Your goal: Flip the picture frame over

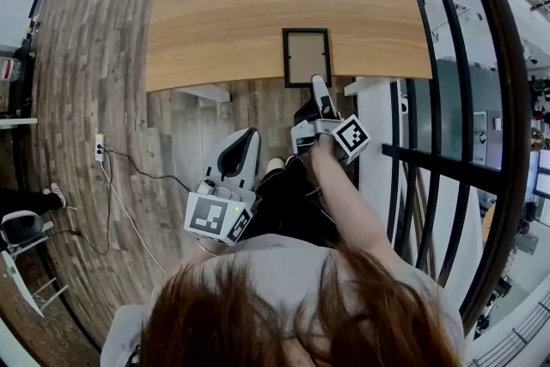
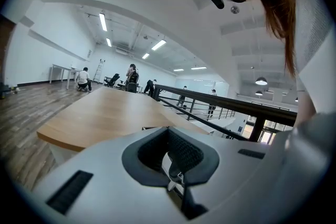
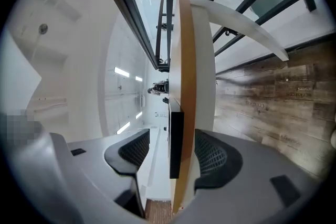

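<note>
reaching-to-grasp stage, we judge. picture frame (image 1: 306, 56) lies flat on the bench (image 1: 258, 4), right at its near edge. right claw (image 1: 319, 90) is rolled on its side with jaws wide apart, straddling frame and bench edge together, pads not pressing. left claw (image 1: 239, 152) hangs low, off the bench, jaws together and empty. next move calls for pinching the frame alone, clear of the board, then lifting and rolling it over.
</note>
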Tool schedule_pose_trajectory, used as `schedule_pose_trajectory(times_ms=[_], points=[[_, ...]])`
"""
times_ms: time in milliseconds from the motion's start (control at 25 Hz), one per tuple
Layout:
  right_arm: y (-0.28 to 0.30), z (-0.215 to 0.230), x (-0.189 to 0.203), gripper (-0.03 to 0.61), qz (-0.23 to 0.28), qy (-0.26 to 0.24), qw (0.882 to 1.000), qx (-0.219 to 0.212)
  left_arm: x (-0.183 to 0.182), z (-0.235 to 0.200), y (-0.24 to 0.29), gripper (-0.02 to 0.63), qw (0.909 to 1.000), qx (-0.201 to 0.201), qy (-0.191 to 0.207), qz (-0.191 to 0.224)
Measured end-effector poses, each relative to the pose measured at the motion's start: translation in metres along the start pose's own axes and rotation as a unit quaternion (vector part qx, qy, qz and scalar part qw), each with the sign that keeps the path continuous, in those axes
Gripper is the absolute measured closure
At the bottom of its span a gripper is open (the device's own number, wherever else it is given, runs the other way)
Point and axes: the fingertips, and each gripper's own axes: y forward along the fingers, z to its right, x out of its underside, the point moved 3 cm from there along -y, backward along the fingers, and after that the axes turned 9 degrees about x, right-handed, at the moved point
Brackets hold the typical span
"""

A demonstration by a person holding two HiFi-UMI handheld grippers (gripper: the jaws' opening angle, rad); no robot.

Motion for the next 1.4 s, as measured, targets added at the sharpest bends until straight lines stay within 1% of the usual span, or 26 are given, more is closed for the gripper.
schedule_pose_trajectory(times_ms=[200, 360, 480, 560, 600, 680, 800, 840, 1240, 1320, 1400], points=[[0.008, 0.004, -0.007, 0.325, 0.010, 0.011, 1.000, 0.007, 0.005, 0.001, -0.002, 0.607, 1.0000, -0.001, -0.004, -0.003], [0.012, 0.015, -0.015, 0.325, 0.028, 0.010, 0.999, 0.025, 0.010, -0.003, -0.001, 0.607, 0.9998, -0.003, -0.017, -0.007], [0.014, 0.013, -0.016, 0.327, 0.028, 0.007, 0.999, 0.021, 0.010, -0.003, -0.002, 0.607, 0.9998, -0.005, -0.019, -0.007], [0.014, 0.014, -0.015, 0.331, 0.030, 0.013, 0.999, 0.026, 0.009, -0.003, -0.003, 0.607, 0.9998, -0.007, -0.019, -0.007], [0.013, 0.015, -0.014, 0.351, 0.033, 0.014, 0.999, 0.031, 0.009, -0.004, -0.003, 0.607, 0.9998, -0.007, -0.020, -0.007], [0.010, 0.014, -0.013, 0.425, 0.038, 0.013, 0.998, 0.038, 0.007, -0.004, -0.004, 0.607, 0.9997, -0.008, -0.022, -0.003], [0.007, 0.010, -0.013, 0.489, 0.045, 0.009, 0.998, 0.040, 0.005, -0.002, -0.005, 0.607, 0.9998, -0.008, -0.017, 0.000], [0.007, 0.009, -0.012, 0.500, 0.047, 0.010, 0.998, 0.043, 0.005, -0.002, -0.005, 0.607, 0.9999, -0.007, -0.015, 0.000], [-0.003, -0.002, -0.026, 0.502, 0.075, 0.018, 0.996, 0.046, 0.002, -0.001, -0.006, 0.607, 0.9999, -0.010, -0.013, 0.004], [-0.007, -0.010, -0.031, 0.502, 0.083, 0.009, 0.996, 0.040, 0.001, 0.000, -0.006, 0.607, 0.9999, -0.009, -0.012, 0.006], [-0.013, -0.022, -0.038, 0.502, 0.092, -0.015, 0.995, 0.037, -0.001, 0.002, -0.005, 0.607, 0.9999, -0.008, -0.011, 0.008]])
